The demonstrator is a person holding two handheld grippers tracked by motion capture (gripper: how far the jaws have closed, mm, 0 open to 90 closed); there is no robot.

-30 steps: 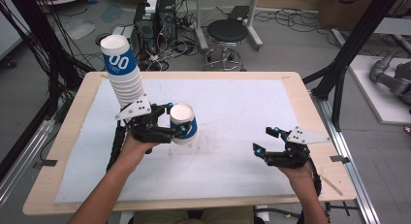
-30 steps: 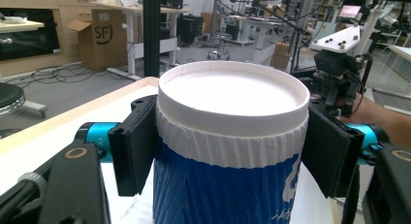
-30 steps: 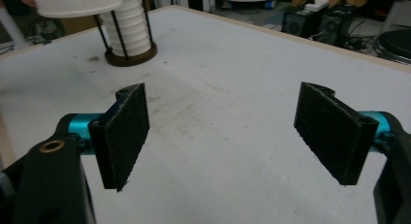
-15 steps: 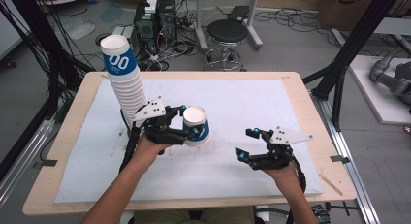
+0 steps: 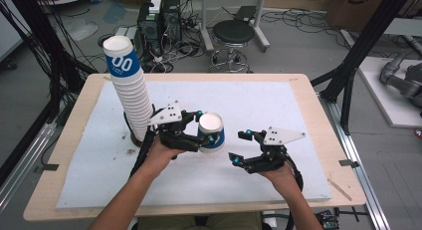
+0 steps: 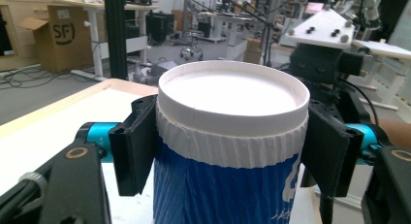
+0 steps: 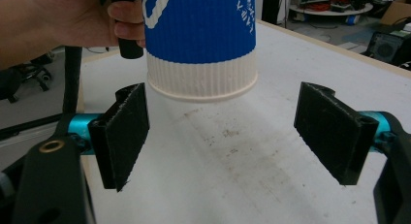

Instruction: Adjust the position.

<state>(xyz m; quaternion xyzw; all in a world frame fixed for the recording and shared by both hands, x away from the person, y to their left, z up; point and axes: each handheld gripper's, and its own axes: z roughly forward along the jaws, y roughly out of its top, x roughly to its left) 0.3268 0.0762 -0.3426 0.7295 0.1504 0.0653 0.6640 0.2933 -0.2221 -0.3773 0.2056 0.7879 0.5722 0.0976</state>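
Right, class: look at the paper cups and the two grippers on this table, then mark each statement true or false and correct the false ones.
1. The left gripper grips a blue and white paper cup near its rim. True.
2. The right gripper is clamped on the cup's base. False: its jaws stand open with nothing between the pads; the cup hangs beyond them.
3. A tall stack of paper cups stands on the table at the left. True.
4. The held cup rests on the white mat. False: in the right gripper view its base is clear of the mat.
5. The held cup is filled with coffee. False: its inside looks white and empty.
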